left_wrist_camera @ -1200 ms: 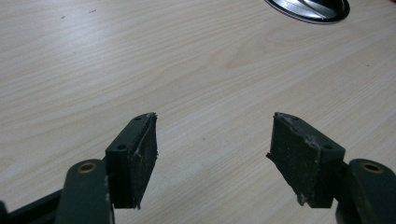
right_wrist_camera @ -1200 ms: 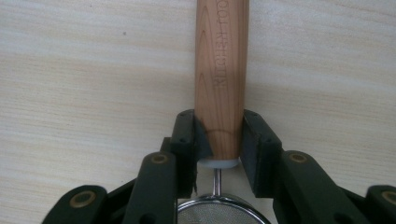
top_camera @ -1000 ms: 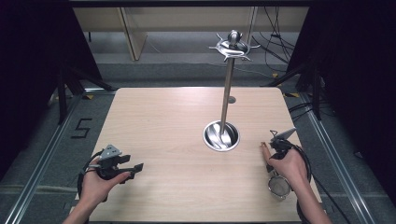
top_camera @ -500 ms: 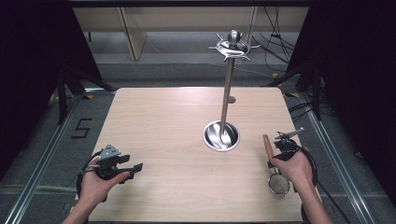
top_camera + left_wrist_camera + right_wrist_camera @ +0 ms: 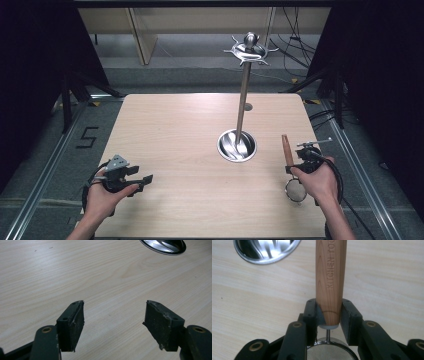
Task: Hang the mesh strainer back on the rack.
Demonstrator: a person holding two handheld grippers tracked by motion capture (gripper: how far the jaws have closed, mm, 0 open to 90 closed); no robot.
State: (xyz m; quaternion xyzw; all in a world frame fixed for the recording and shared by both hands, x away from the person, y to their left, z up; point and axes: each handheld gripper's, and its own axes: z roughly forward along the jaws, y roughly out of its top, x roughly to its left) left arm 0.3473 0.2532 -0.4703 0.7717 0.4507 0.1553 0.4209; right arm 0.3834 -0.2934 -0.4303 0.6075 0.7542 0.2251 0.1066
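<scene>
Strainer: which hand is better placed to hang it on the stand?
Right. The right tongs already clamp the strainer by its wooden handle, beside the stand. The left tongs are open, empty and farther away.

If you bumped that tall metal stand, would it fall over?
Probably it could tip: the stand is a tall thin pole with a hook crown high up. Its round base looks wide and solid, so a gentle nudge would likely just slide it on the smooth table.
</scene>
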